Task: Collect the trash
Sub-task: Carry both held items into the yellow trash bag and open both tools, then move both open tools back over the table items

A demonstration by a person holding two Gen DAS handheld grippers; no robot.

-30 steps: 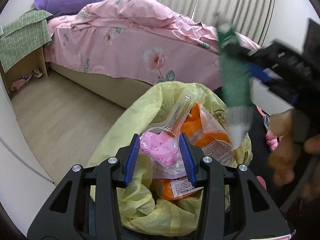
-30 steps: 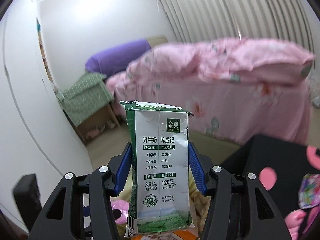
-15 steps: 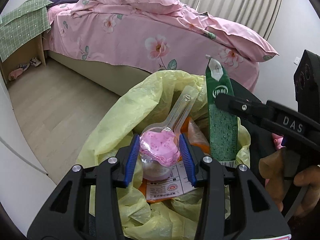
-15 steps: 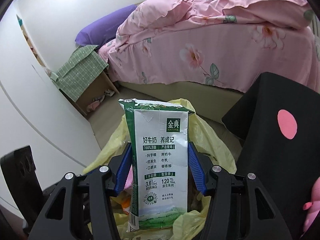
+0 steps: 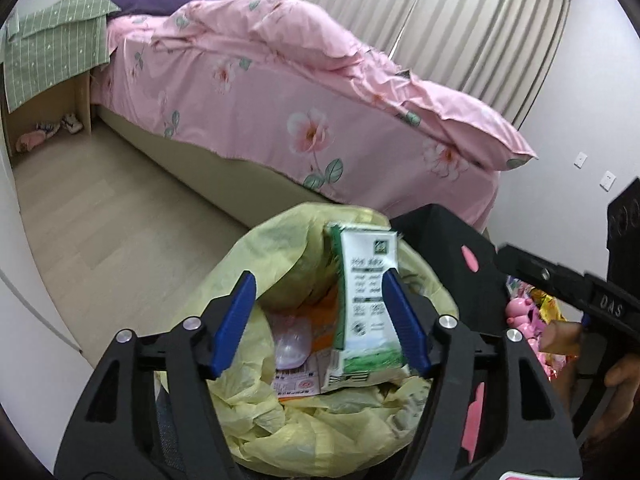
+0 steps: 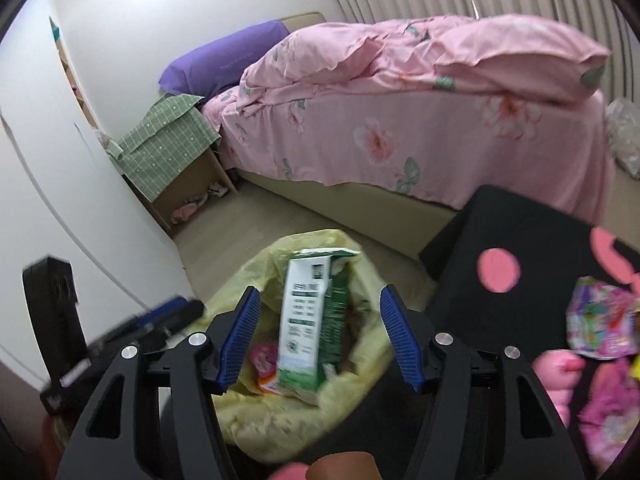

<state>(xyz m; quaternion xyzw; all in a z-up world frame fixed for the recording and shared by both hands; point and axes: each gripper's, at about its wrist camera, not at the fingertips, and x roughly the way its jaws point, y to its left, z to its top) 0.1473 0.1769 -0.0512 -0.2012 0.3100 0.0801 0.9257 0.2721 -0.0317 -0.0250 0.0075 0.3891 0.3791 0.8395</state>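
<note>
A yellow trash bag stands open below both grippers; it also shows in the right wrist view. A green and white milk carton stands loose inside it, also seen in the right wrist view. Beside it lie a clear plastic spoon-shaped container and an orange wrapper. My left gripper is open and empty above the bag. My right gripper is open and empty above the carton.
A black table with pink dots stands right of the bag, with pink toys and a colourful wrapper on it. A bed with a pink quilt lies behind. A cabinet under a green cloth stands at far left.
My right gripper opened and let the milk carton drop into the bag. My left gripper opened and let go of the clear container with the pink item, which now lies in the bag.
</note>
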